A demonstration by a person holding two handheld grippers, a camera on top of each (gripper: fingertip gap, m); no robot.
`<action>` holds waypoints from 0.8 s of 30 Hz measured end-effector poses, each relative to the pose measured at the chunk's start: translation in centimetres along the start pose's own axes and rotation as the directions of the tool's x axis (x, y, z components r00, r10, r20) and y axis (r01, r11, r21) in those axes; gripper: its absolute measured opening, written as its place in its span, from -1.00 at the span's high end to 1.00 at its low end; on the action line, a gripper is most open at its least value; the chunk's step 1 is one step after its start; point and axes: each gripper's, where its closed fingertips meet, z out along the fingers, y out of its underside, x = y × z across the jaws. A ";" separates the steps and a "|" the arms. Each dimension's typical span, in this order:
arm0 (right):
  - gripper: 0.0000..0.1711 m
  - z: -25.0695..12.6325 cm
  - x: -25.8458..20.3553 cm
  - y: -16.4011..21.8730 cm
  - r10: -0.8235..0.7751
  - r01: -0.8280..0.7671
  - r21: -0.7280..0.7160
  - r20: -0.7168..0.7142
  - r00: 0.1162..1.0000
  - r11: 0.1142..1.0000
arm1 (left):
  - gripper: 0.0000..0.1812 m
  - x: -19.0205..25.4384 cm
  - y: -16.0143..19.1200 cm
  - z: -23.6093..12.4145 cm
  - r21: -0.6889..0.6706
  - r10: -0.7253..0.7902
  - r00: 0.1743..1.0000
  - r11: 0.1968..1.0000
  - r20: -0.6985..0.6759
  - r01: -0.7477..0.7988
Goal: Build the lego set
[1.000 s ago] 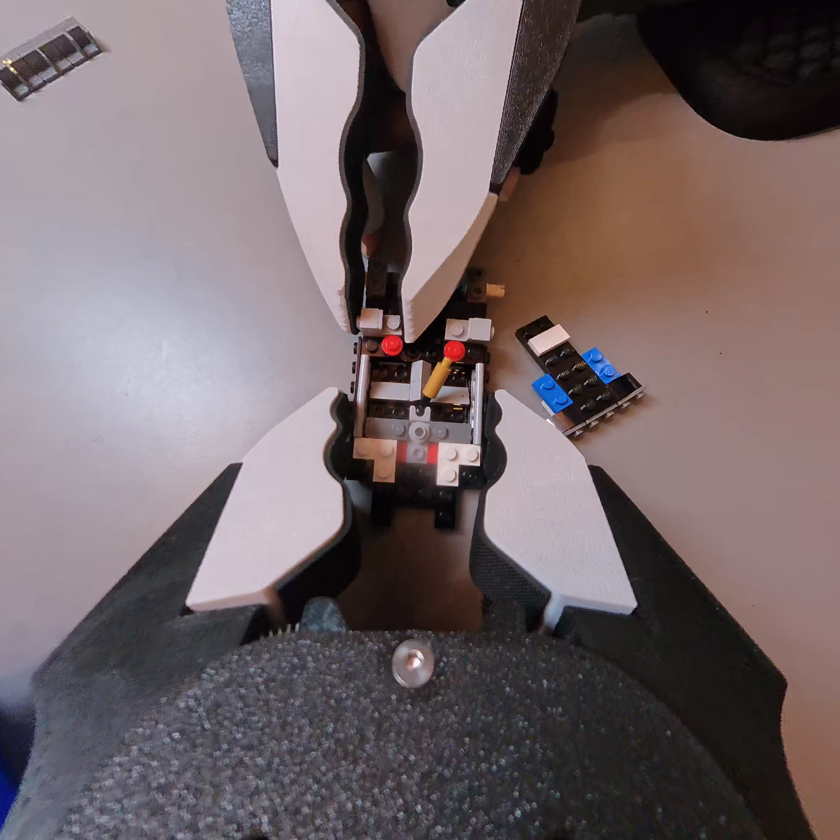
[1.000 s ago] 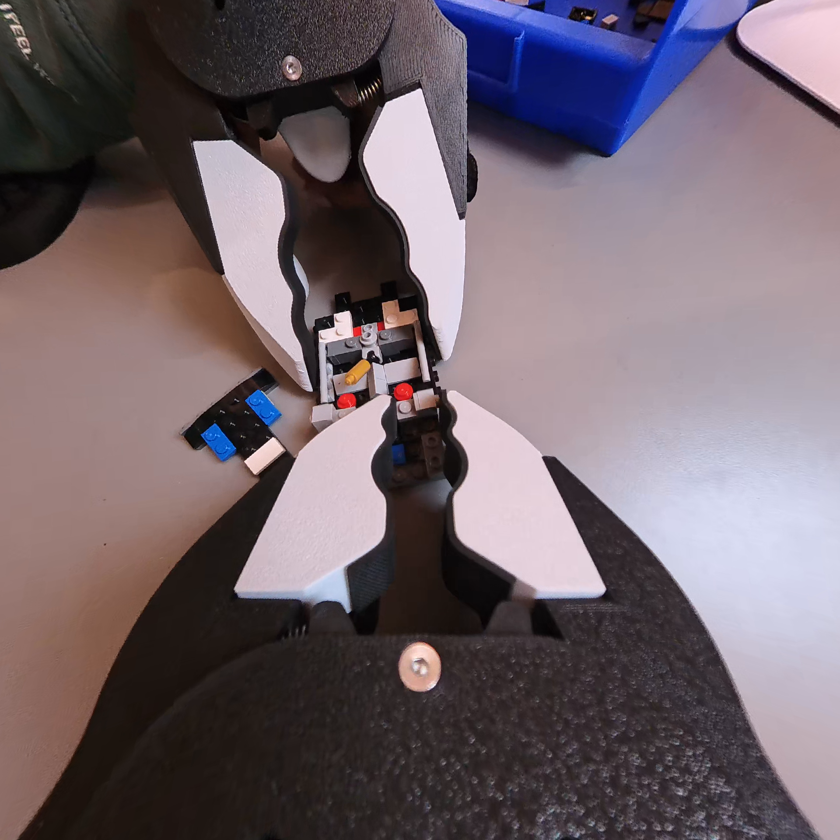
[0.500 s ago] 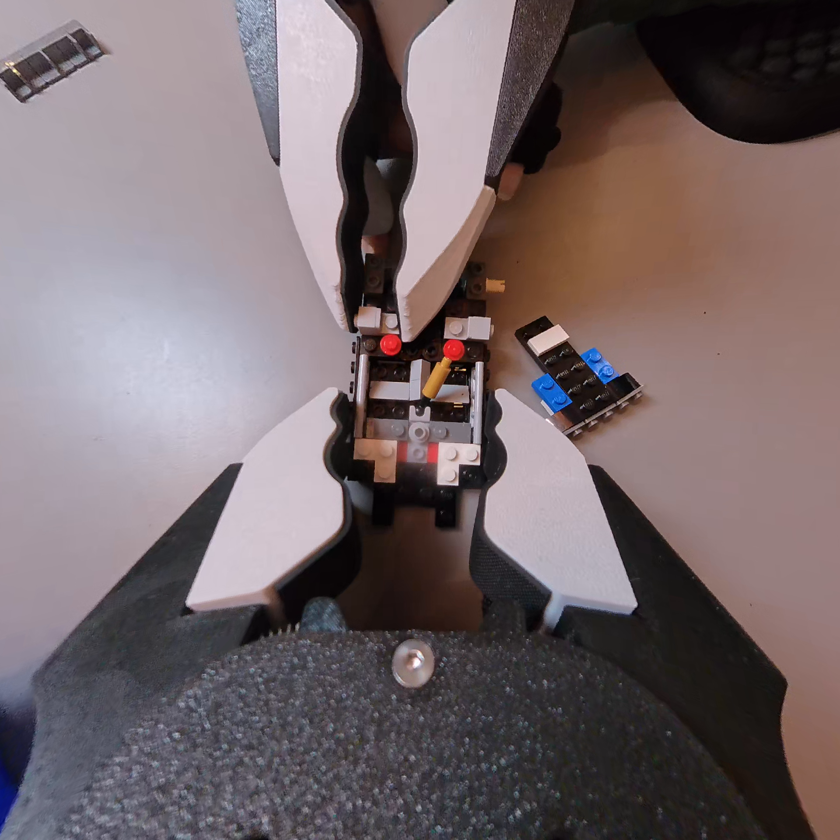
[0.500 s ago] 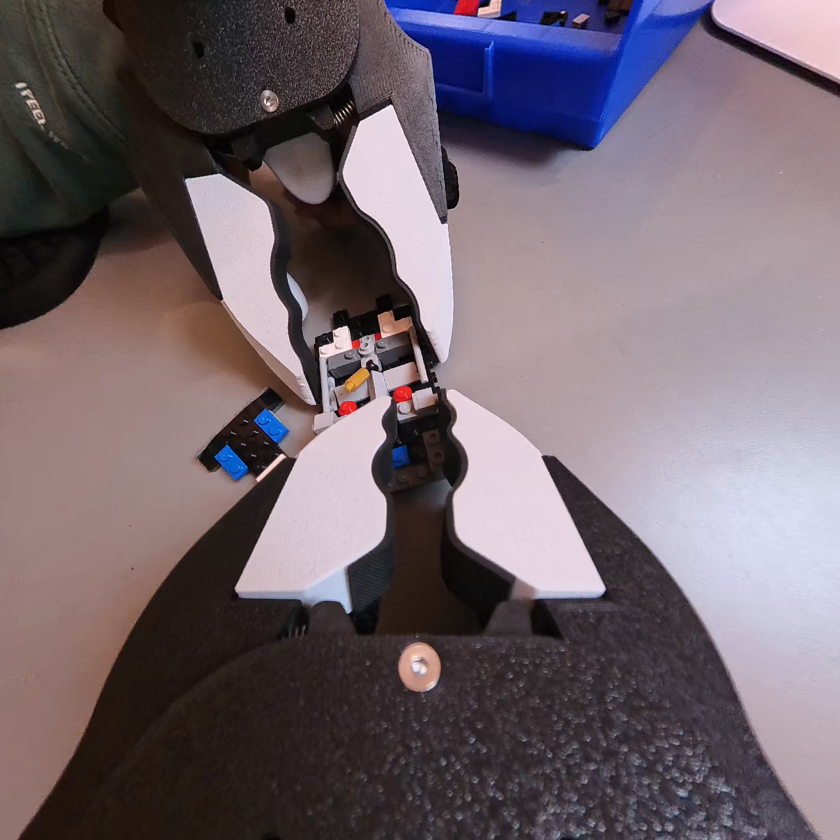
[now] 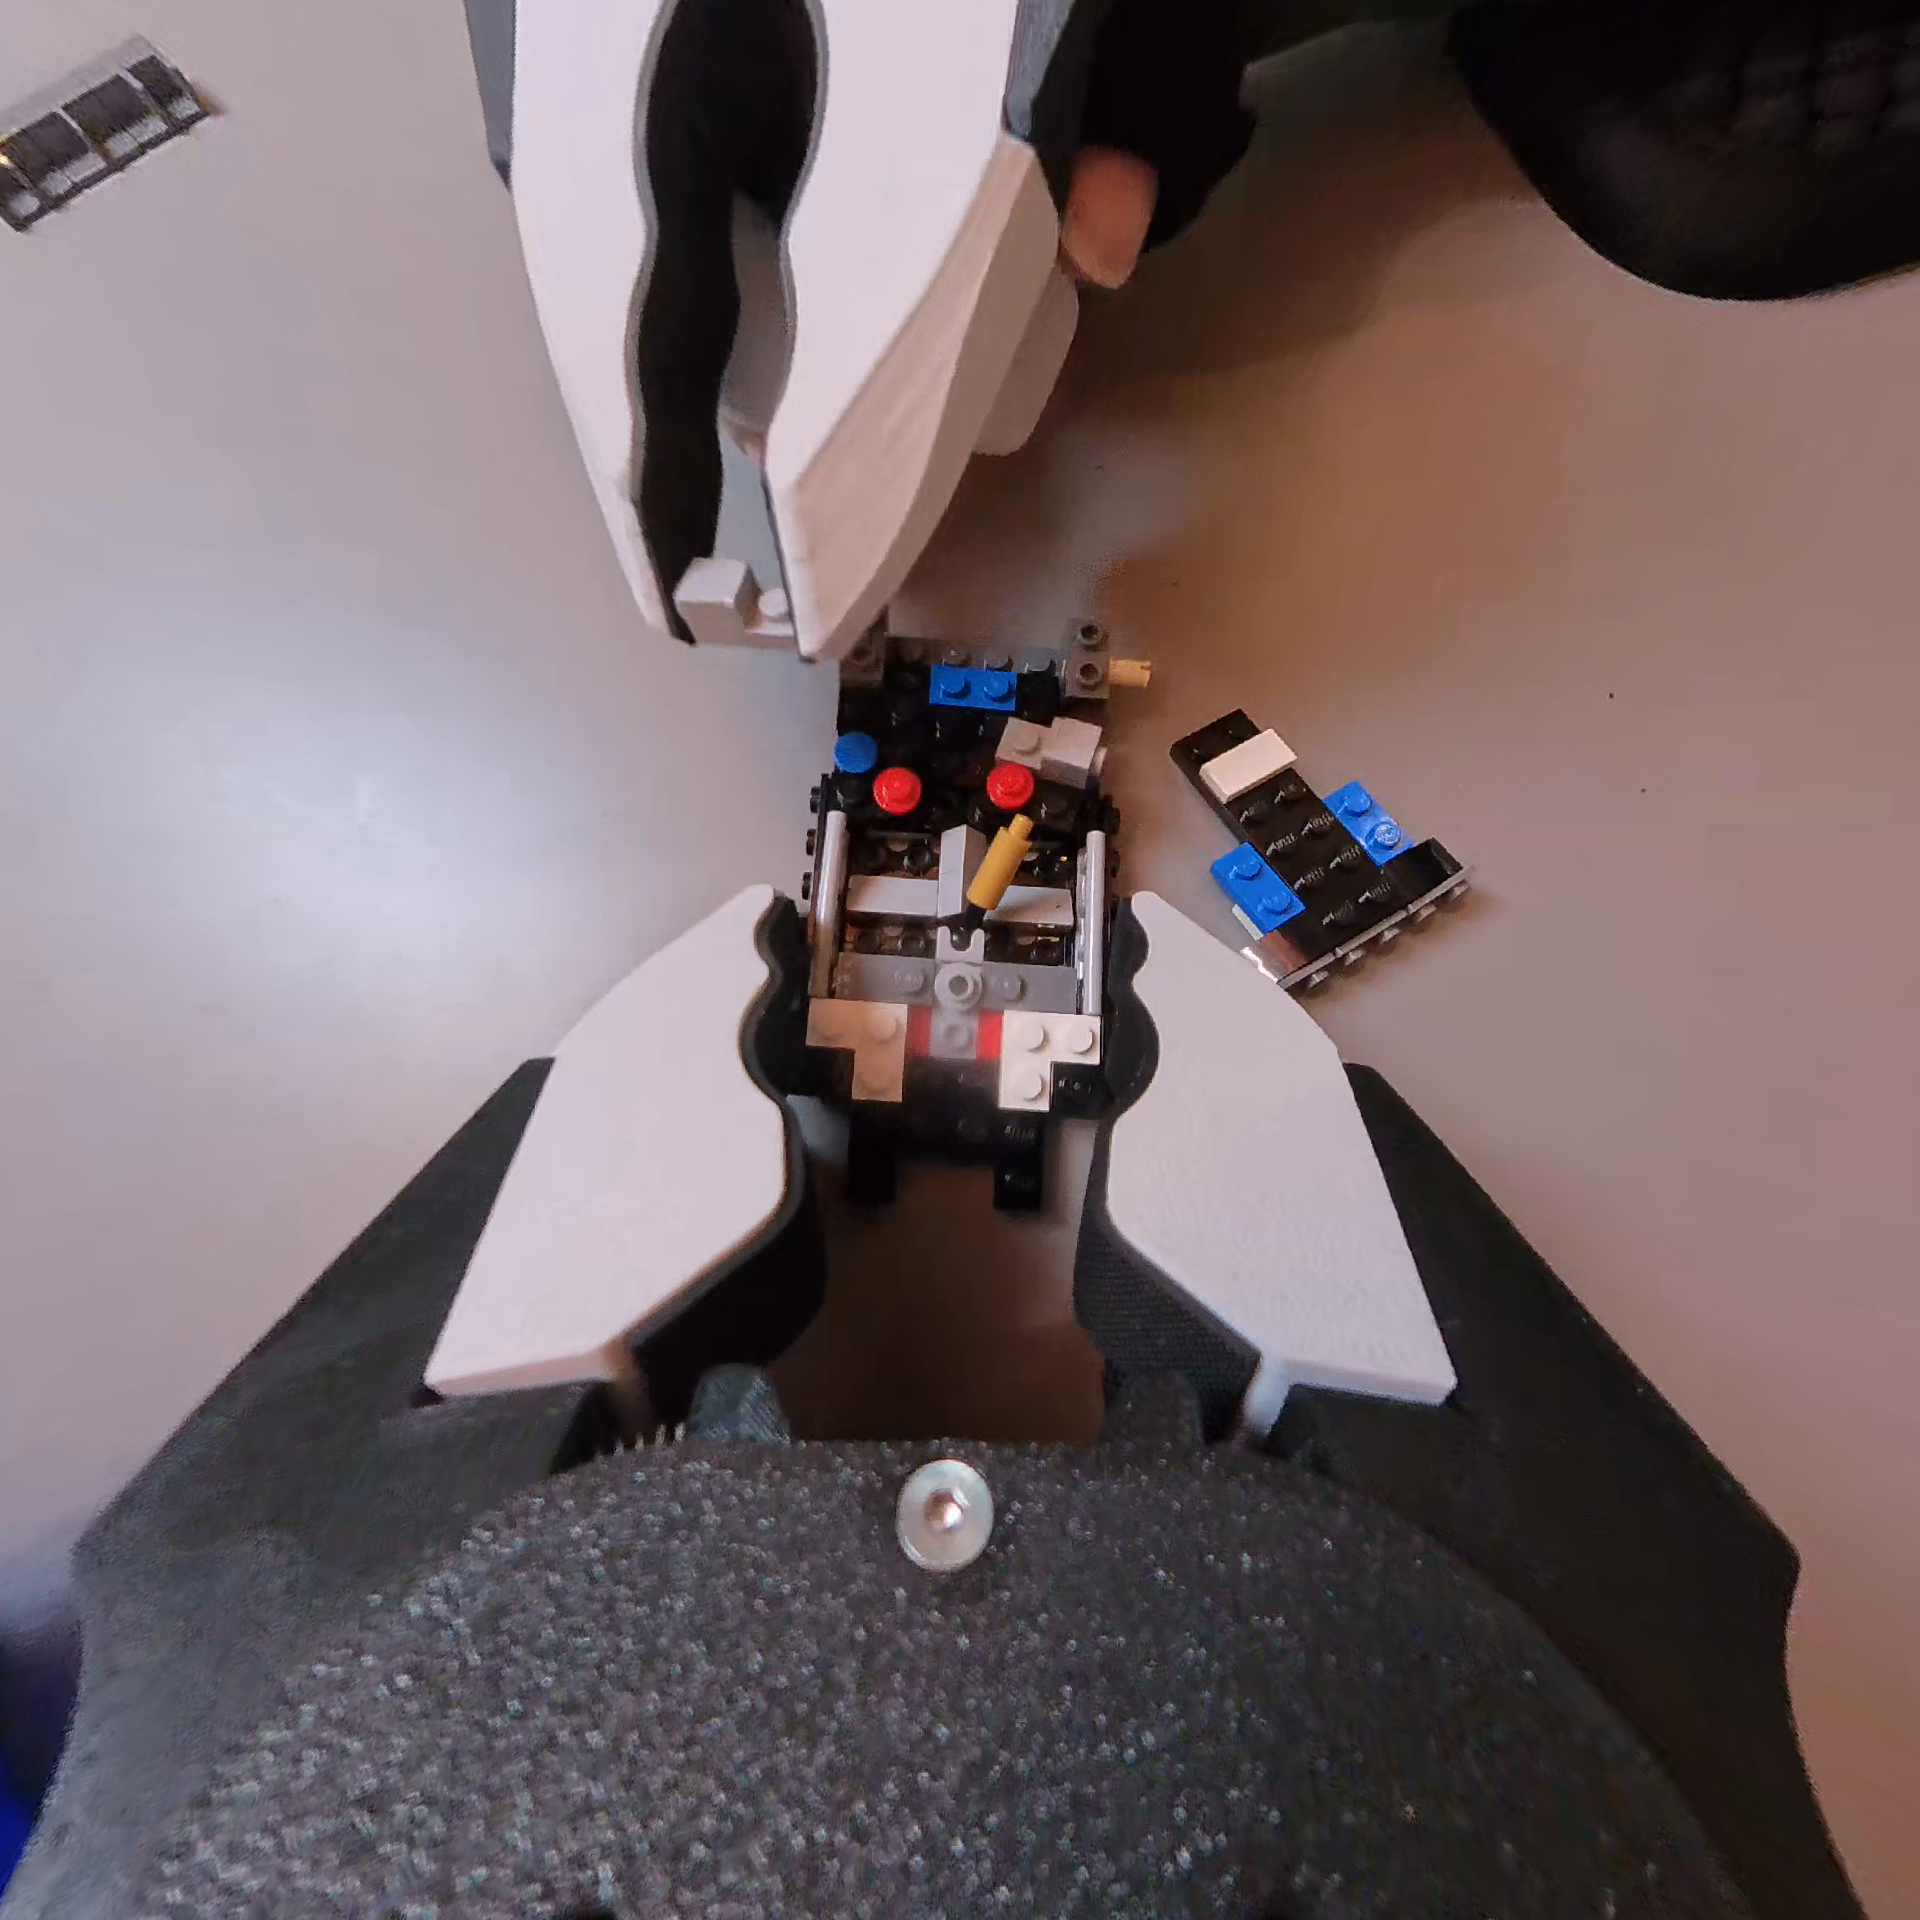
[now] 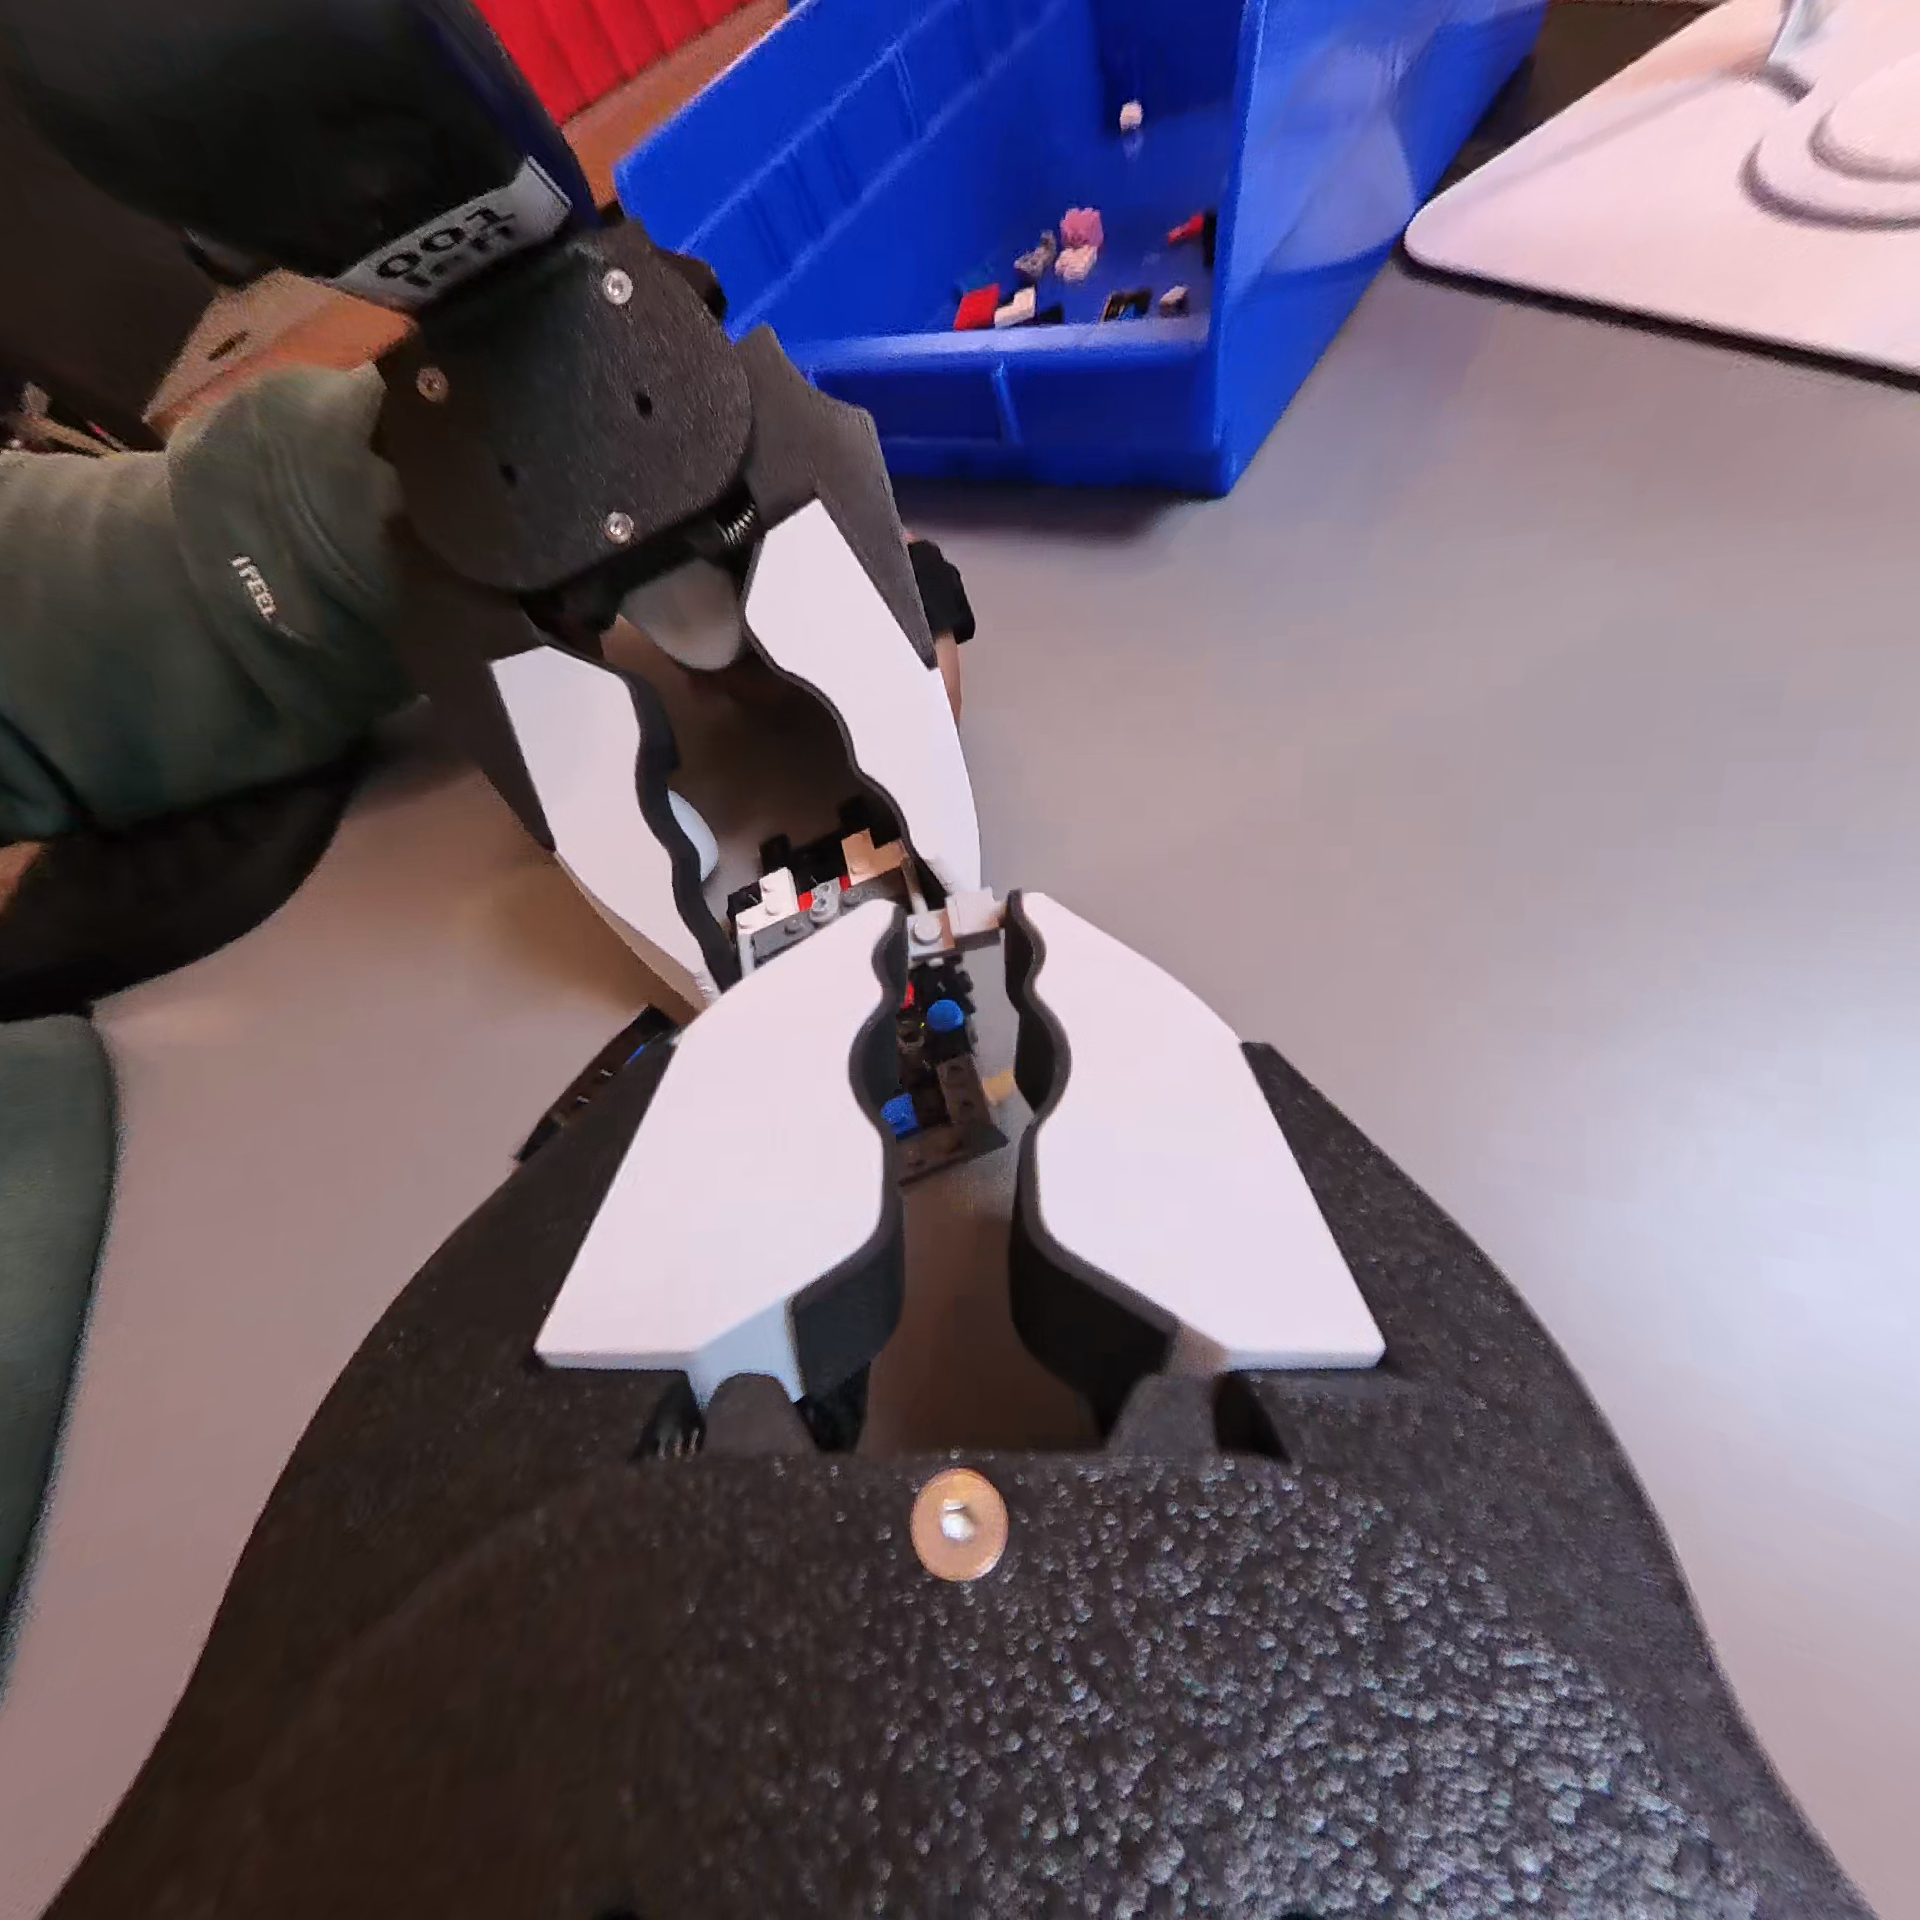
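My left gripper (image 5: 951, 935) has its two fingers apart but pressed against the two long sides of the brick model (image 5: 956, 1023), which sits flat on the grey table (image 5: 312, 727); I read that as a clamp on the model's near half, with the pads touching its grey side rails. The right gripper (image 6: 956, 920) has its fingers nearly together, pinched on a small grey piece (image 6: 935, 930). In the left wrist view that piece (image 5: 717, 597) sits at the very fingertips, just beyond the model's far end, and I cannot tell whether it touches the bricks there.

Inside the model I see two red studs (image 5: 896, 790), a blue stud beside them and a tilted yellow lever (image 5: 997, 862); the lever stands proud, so I judge that any sideways drift of the right fingers would knock it. The pinch on the grey piece is shallow, only at the tips; I would hold steady pressure and avoid twisting, or it may flick out. The left clamp looks square and low, which I judge good for bracing; squeezing harder might bow the thin rails.

A black plate with blue and white bricks (image 5: 1320, 852) lies near the model's right side, apart from it; a blue bin (image 6: 1039, 343) with loose pieces stands well beyond.
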 end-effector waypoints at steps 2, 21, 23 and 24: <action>0.79 -0.1 0.3 -0.1 0.003 -0.003 0.014 -0.005 1.000 1.000 | 0.38 -0.1 -0.2 0.1 0.006 0.004 1.000 1.000 0.002 -0.004; 0.79 -3.3 -1.1 -4.8 -0.198 0.219 0.340 -0.096 0.976 0.915 | 0.71 -2.2 -6.2 -6.1 0.478 -0.242 0.966 0.862 0.089 0.172; 0.79 -3.7 -2.2 -5.5 -0.287 0.325 0.360 -0.157 0.945 0.874 | 0.85 -1.9 -7.2 -7.2 0.554 -0.327 0.944 0.794 0.045 0.248; 0.79 -3.9 -2.8 -5.7 -0.332 0.377 0.358 -0.183 0.925 0.854 | 0.89 -1.6 -7.6 -7.7 0.586 -0.366 0.931 0.757 0.013 0.290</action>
